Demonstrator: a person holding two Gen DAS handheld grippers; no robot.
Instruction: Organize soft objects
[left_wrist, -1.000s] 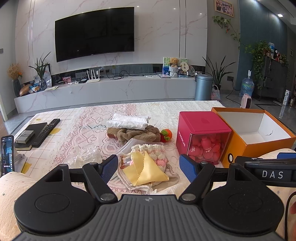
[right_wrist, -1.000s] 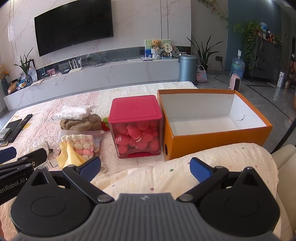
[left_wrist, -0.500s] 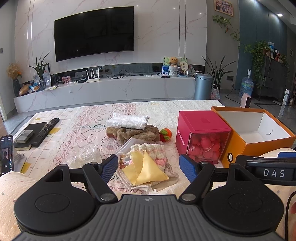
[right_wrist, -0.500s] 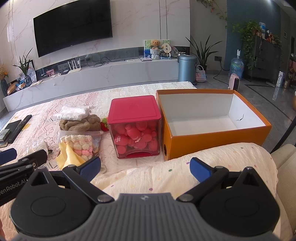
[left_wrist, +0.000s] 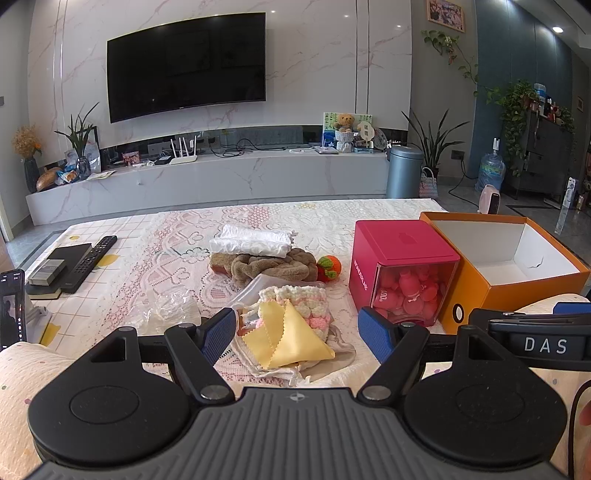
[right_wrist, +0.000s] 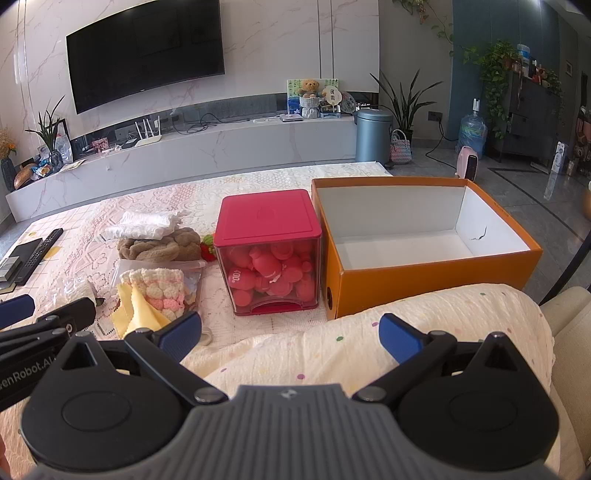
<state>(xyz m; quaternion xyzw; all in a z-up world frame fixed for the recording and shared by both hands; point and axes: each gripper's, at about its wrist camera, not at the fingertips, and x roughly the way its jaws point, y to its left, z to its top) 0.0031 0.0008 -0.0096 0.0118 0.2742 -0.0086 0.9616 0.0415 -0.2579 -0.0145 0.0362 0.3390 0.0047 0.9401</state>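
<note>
Yellow cloth (left_wrist: 284, 341), thin and limp, lies low centre of the left view on a pale pouch, touching a crocheted piece (left_wrist: 301, 301). Expect negligible weight and no stiffness; it will likely drape and slip, so pinch a folded corner or the pinked edge, not the flat face. Brown towel (left_wrist: 273, 264) and white roll (left_wrist: 255, 240) sit mid-frame, probably bulkier; grasp at a fold. The orange box (right_wrist: 424, 273), right of frame, is empty. Left gripper (left_wrist: 297, 334) and right gripper (right_wrist: 290, 334) both stand wide apart, holding nothing. Legible text: "DAS", "enRobot.AI" on the tools.
</note>
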